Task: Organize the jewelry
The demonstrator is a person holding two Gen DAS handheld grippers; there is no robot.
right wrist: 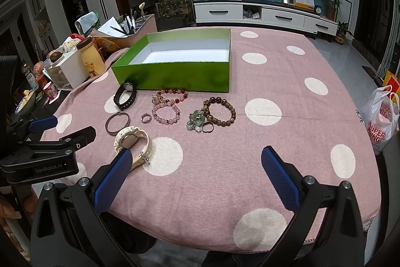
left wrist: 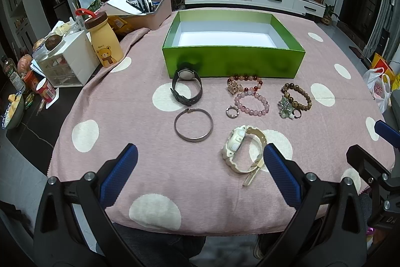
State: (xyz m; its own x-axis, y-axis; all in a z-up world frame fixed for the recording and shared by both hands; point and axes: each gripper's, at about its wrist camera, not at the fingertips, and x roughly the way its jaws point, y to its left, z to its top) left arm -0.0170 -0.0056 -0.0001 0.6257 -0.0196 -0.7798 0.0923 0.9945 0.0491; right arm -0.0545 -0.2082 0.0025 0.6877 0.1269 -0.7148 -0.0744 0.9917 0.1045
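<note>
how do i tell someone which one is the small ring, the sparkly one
Start at the green box on the pink dotted tablecloth. In front of it lies a pale pink bead bracelet; the small ring sits just off its left edge. It is the smallest loop there, silvery and studded rather than beaded.

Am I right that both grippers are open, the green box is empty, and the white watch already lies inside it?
Not quite. The white watch still lies on the pink tablecloth, nearest the grippers, as the left wrist view shows. The rest holds: the left gripper and right gripper are open, and the green box is empty.
</note>
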